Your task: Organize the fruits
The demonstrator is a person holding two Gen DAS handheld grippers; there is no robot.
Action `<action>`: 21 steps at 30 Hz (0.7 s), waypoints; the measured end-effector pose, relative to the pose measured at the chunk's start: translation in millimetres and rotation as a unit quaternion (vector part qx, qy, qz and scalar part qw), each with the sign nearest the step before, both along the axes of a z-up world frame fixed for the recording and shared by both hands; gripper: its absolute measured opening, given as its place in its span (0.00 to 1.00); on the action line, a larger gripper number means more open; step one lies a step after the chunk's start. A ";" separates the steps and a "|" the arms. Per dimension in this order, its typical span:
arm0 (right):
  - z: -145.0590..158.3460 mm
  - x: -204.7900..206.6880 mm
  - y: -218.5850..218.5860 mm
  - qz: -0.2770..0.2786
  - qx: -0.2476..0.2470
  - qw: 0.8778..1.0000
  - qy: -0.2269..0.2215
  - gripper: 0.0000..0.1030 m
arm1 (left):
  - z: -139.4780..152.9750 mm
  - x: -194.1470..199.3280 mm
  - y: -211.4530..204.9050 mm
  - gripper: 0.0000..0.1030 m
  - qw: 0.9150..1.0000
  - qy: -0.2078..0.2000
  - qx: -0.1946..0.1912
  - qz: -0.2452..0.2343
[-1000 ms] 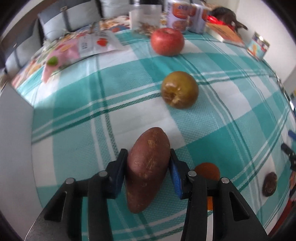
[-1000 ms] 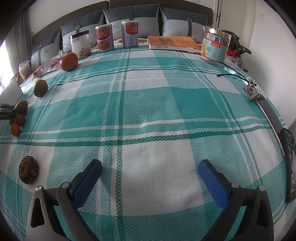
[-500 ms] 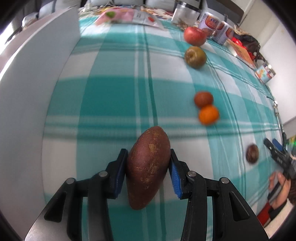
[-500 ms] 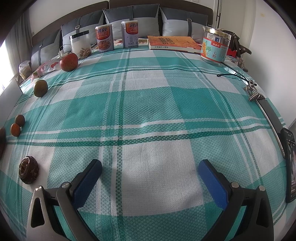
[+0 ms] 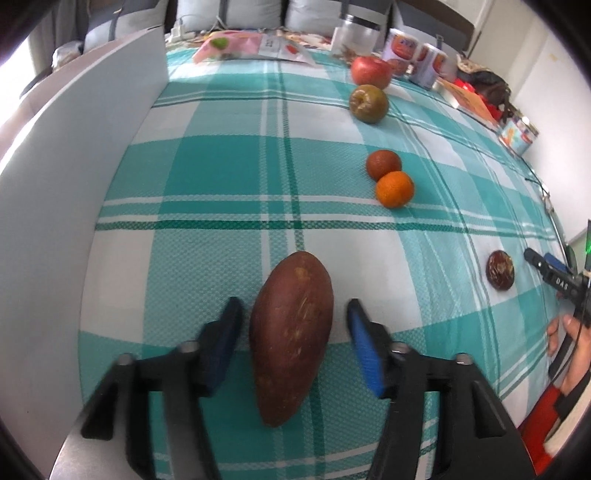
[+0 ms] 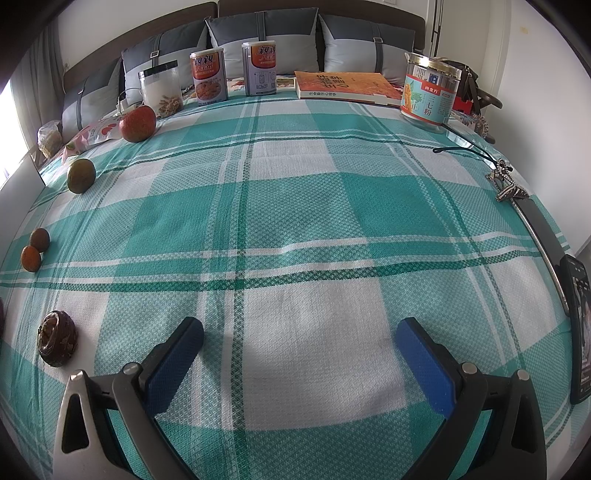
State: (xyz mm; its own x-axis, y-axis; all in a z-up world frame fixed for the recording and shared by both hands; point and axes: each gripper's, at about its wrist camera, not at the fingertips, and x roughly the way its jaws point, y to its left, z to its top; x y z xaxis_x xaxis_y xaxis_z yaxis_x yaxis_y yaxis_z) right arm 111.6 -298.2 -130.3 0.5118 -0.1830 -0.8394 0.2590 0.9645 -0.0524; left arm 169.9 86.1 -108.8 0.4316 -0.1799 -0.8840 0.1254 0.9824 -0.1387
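Left wrist view: the left gripper (image 5: 293, 339) points down at the checked cloth (image 5: 221, 173). Its jaws have just been opening, and the sweet potato (image 5: 291, 332) lies between them with a clear gap to the blue pads (image 5: 364, 350) on both sides, so nothing grips it. The potato rests lengthwise on the cloth, its tip pointing away from the camera. A white board (image 5: 74, 184) stands just to the left. Farther up the cloth sits a line of fruit: an orange (image 5: 394, 189) touching a darker red-brown fruit (image 5: 383, 164), then a green-brown apple (image 5: 368, 103), then a red apple (image 5: 371, 71) near two cans (image 5: 421, 55) and a jar (image 5: 356, 35). A dark wrinkled fruit (image 5: 500, 269) lies well to the right, close to the right gripper (image 5: 546, 271), which a hand (image 5: 574, 354) holds at the frame edge.

Right wrist view: the right gripper (image 6: 299, 365) hangs over a bare white square of cloth (image 6: 314, 206), jaws wide apart with nothing between them. The dark wrinkled fruit (image 6: 57, 343) sits to its left. Along the left edge run the orange (image 6: 30, 258) and the red-brown fruit (image 6: 39, 240), touching, then the green-brown apple (image 6: 81, 175) and the red apple (image 6: 137, 123). At the far end stand the jar (image 6: 160, 88), two cans (image 6: 208, 75), a book (image 6: 347, 85) and a tin (image 6: 430, 92). A phone (image 6: 580, 332) lies at the right edge.
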 end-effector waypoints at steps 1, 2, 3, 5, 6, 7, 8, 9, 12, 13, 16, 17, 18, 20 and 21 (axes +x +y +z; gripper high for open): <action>0.2 0.0 0.3 0.000 0.000 1.000 0.000 1.00 | -0.6 -0.4 -0.2 0.68 1.000 0.000 0.004 0.000; 0.2 -0.1 0.3 0.000 0.000 1.000 0.000 1.00 | -1.1 -1.3 -0.2 0.69 1.000 0.000 0.005 -0.001; 0.1 0.0 0.2 0.000 0.000 1.000 0.000 1.00 | -1.4 -1.4 -1.0 0.71 1.000 0.000 0.007 -0.003; 0.1 0.0 0.0 0.000 0.000 1.000 0.000 1.00 | -1.6 -1.7 -3.0 0.74 1.000 0.001 0.011 -0.009; 0.0 0.0 0.0 0.000 0.001 1.000 0.000 1.00 | -1.7 -1.5 -4.7 0.75 1.000 0.003 0.015 -0.013; 0.0 0.0 0.0 0.000 0.001 1.000 0.000 1.00 | -1.9 -1.2 -6.6 0.76 1.000 0.004 0.020 -0.017; 0.1 0.0 0.4 0.000 0.001 1.000 0.000 1.00 | -2.4 -0.9 -8.2 0.77 0.999 0.006 0.025 -0.022; 0.1 -0.1 0.4 0.000 0.001 1.000 0.000 1.00 | -2.8 -1.0 -10.8 0.77 0.999 0.008 0.032 -0.029; -0.1 0.0 0.1 0.000 0.001 1.000 0.000 1.00 | -3.2 -5.2 -17.4 0.75 0.998 0.006 0.045 -0.052; 0.0 -0.1 0.4 0.000 0.001 1.000 0.000 1.00 | -3.1 -7.0 -19.3 0.74 0.997 0.004 0.050 -0.059; -0.2 0.0 0.0 0.000 0.001 1.000 0.000 1.00 | -2.1 -10.5 -22.2 0.59 0.995 -0.010 0.074 -0.064; -0.1 -0.1 0.3 0.000 0.001 1.000 0.000 1.00 | -0.8 -10.5 -20.8 0.50 0.995 -0.014 0.076 -0.059; -0.2 -0.1 0.1 0.000 0.001 1.000 0.000 1.00 | 0.0 -10.2 -18.3 0.41 0.996 -0.015 0.075 -0.053; -0.2 -0.1 0.2 0.000 0.001 1.000 0.000 1.00 | 0.4 -8.3 -11.1 0.41 0.998 -0.008 0.051 -0.046; -0.3 -0.1 0.0 0.000 0.001 1.000 0.000 1.00 | 0.3 -8.1 -7.6 0.41 0.998 -0.007 0.041 -0.041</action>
